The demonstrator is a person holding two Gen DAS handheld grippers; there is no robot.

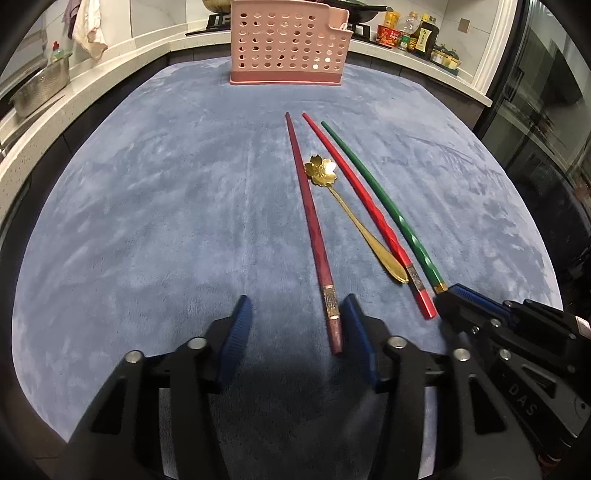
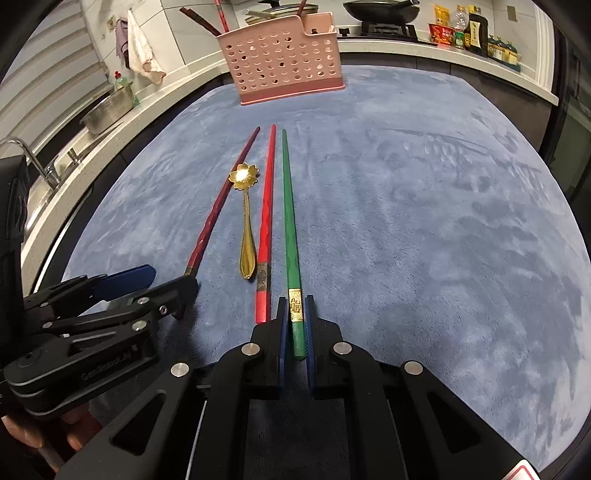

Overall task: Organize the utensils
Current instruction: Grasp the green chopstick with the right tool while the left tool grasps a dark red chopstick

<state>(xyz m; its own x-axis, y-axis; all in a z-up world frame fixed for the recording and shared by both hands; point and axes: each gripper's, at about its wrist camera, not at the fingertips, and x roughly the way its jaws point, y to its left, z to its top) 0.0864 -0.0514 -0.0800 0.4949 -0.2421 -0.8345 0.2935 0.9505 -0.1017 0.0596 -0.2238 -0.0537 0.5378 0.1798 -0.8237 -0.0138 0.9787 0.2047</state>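
Observation:
Three chopsticks and a gold flower-bowl spoon point(image 1: 320, 170) point(image 2: 243, 174) lie side by side on a blue cloth. My left gripper point(image 1: 297, 306) point(image 2: 170, 278) is open around the thick end of the dark red chopstick point(image 1: 306, 206) point(image 2: 219, 206), which lies close to the right finger; the pads do not press it. My right gripper point(image 2: 295, 302) point(image 1: 448, 295) is shut on the gold-banded end of the green chopstick point(image 2: 290, 221) point(image 1: 400, 221). The bright red chopstick point(image 1: 368, 206) point(image 2: 266, 221) lies free between the spoon and the green one. A pink perforated holder point(image 1: 288, 44) point(image 2: 284, 55) stands at the cloth's far edge.
The blue cloth point(image 1: 147, 184) covers the table. Several utensils stick out of the pink holder in the right wrist view. Behind it run a white counter with a steel colander point(image 2: 107, 107), a tap and sink at left, a wok and several bottles point(image 2: 461, 29) at right.

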